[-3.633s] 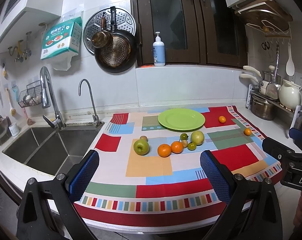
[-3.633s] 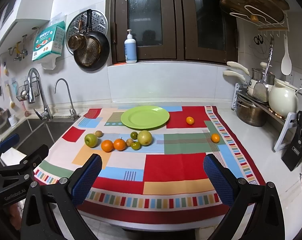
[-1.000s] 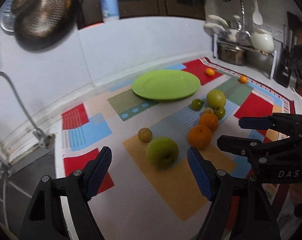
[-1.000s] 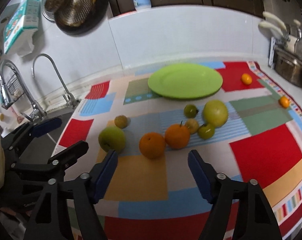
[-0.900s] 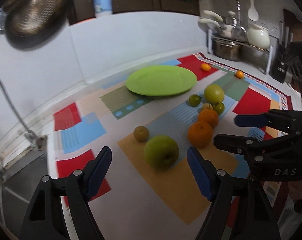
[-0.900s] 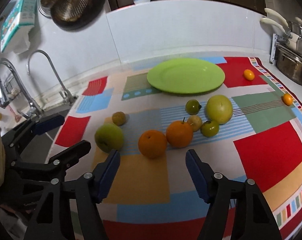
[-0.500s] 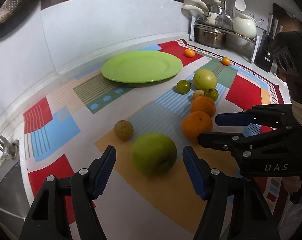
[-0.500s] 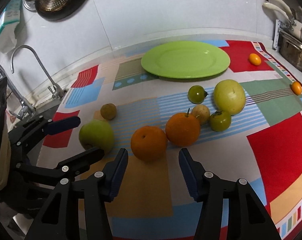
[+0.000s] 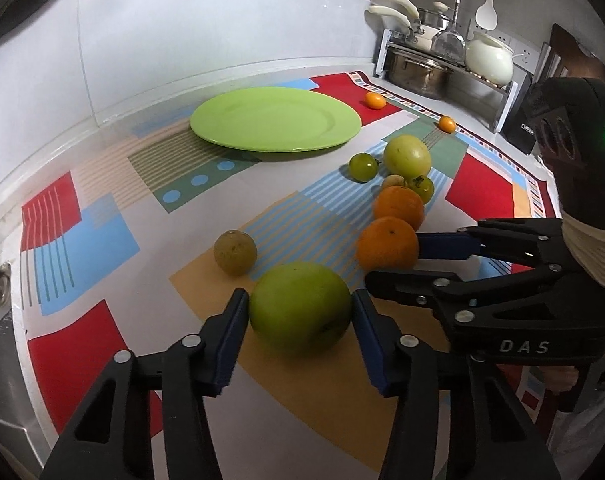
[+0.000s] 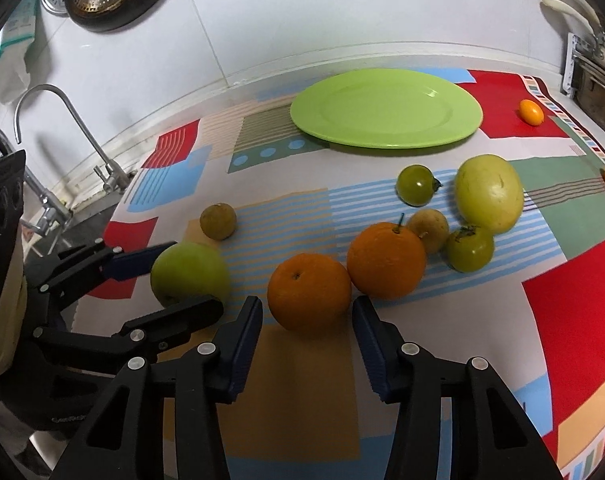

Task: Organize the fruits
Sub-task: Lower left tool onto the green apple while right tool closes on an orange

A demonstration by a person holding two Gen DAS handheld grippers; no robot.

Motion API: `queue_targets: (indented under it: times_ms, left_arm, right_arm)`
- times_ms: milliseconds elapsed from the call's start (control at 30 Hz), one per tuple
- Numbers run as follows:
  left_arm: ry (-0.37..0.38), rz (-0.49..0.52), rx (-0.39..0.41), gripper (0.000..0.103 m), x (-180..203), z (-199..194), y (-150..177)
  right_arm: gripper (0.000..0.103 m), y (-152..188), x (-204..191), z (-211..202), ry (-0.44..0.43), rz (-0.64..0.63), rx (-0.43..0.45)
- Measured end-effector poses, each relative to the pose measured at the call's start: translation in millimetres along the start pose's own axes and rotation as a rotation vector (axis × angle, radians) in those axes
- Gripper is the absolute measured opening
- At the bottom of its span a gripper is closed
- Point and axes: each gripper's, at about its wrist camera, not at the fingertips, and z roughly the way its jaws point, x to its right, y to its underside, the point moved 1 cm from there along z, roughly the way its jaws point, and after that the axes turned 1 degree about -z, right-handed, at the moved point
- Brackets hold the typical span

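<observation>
Left wrist view: your left gripper (image 9: 300, 316) has the apple (image 9: 299, 310) sitting right between its blue pads. The pads look just about touching the skin on both sides, but you can't call it a firm squeeze yet, so treat it as closing, not closed. The apple is still down on the cloth (image 9: 114, 232), dead ahead along the fingers, nothing to reach for. The plate (image 9: 275, 118) lies further ahead and a bit left, empty, so I'd guess that's where the apple goes. The right gripper (image 9: 422, 264) pokes in from the right side around the near orange (image 9: 387, 244). "DAS" is printed on its body.

Right wrist view: your right gripper (image 10: 306, 322) is open a bit wider than the near orange (image 10: 309, 291), with small gaps on both sides, and the fruit sits just ahead of the tips rather than deep between them. It holds nothing. The second orange (image 10: 386, 266) touches the near one on its right, so that pad has little room. The left gripper (image 10: 170, 272) shows at left, straddling the apple (image 10: 189, 273). The plate (image 10: 386, 109) is straight ahead, beyond the fruit. Some lettering on the left gripper's body is too dark to read.
</observation>
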Motion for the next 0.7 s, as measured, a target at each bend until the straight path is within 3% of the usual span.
queue_targets:
  times_ms: [233, 367, 700]
  left_arm:
    - [-0.032, -0.036, 0.002, 0.051, -4.8, -4.2, 3.1]
    - [-0.066, -0.070, 0.006, 0.050, -8.6, -7.5, 4.5]
    - [-0.115, -0.153, 0.047, 0.050, -1.1, -30.5, 4.2]
  right_arm:
    - [0.049, -3.4, -6.1, 3.7, 0.011, -0.032, 0.021]
    - [0.043, -2.9, -6.1, 3.2, 0.017, -0.042, 0.040]
    - [0.042, 3.4, -10.7, -12.2, -0.034, -0.053, 0.074]
